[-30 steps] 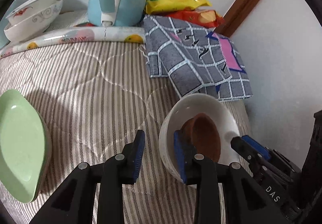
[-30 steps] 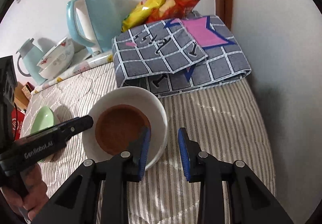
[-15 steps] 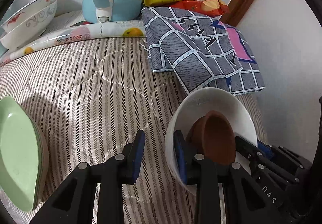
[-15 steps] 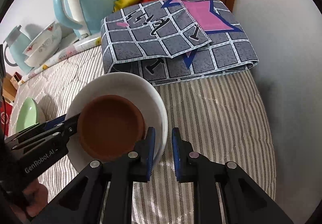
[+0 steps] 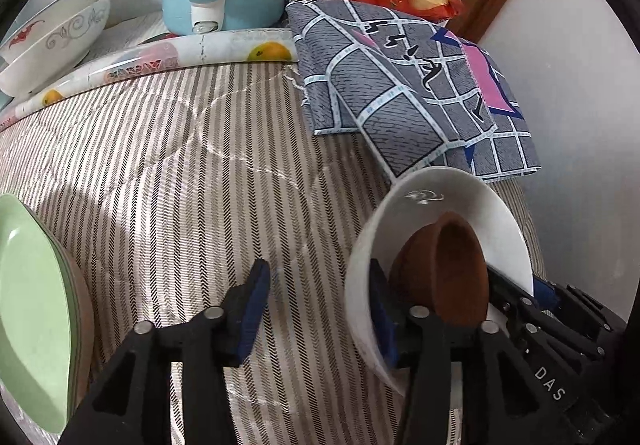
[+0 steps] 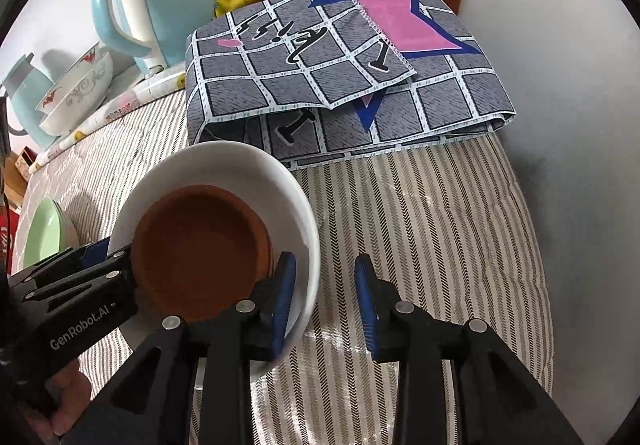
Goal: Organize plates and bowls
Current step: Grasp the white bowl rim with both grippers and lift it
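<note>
Straddling the white bowl (image 6: 296, 185) (brown bowl (image 6: 200, 249) inside), both grippers gape.

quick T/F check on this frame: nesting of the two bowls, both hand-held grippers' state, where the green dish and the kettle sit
1. The brown bowl sits inside the white bowl. True.
2. The right hand-held gripper is clamped shut on the white bowl's rim. False: its jaws are apart, one finger inside the rim, one outside.
3. The left hand-held gripper is open, straddling the opposite rim. True.
4. The green dish is stacked inside the white bowl. False: it lies apart on the striped cover, off to the left.
5. The blue kettle stands at the back by the wall. True.
</note>
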Available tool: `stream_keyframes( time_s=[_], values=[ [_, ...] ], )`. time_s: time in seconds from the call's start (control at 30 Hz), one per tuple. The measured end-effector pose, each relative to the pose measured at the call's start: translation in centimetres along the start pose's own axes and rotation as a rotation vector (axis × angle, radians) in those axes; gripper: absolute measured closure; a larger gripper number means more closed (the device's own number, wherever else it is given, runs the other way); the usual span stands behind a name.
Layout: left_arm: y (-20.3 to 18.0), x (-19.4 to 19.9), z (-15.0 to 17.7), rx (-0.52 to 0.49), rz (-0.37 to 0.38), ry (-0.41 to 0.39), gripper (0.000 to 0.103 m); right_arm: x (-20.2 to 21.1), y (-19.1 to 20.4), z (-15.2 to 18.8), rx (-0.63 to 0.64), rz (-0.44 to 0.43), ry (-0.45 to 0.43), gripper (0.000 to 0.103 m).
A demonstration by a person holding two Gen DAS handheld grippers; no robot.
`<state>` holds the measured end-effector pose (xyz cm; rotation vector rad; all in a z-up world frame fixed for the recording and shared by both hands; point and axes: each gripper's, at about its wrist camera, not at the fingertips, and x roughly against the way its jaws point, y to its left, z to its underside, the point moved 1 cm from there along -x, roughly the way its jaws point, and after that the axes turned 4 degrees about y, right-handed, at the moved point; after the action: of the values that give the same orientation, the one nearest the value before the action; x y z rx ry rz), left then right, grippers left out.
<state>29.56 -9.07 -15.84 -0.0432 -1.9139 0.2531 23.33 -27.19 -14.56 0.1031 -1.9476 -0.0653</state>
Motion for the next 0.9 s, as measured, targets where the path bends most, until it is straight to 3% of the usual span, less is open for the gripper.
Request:
stream_keyframes(
  time_s=[0.23,0.27,0.4,0.47,0.9],
  values=[
    [0.8,-0.1,0.2,0.040,0.040,0.003,0.055,0.1,-0.3,0.3,-0.010,-0.005,-0.026,0.064],
    [0.8,-0.1,0.3,0.046,0.039,-0.002,0.056,0.2,-0.2,0.3,-0.006,-0.004,-0.027,0.068],
    [0.4,0.2,0.9,0.046,0.100,-0.022,0.081,0.3,1.1,0.5,0.025,-0.020,-0.036,0.089],
    [0.0,0.4,0.8,0.029,0.120,-0.018,0.091,0.4,1.7,0.6,0.035,0.005,-0.046,0.089],
    [-0.4,2.2,2.5,0.017,0.087,-0.039,0.094,2.1,1.5,2.7,-0.003,-0.026,-0.058,0.093]
  ],
)
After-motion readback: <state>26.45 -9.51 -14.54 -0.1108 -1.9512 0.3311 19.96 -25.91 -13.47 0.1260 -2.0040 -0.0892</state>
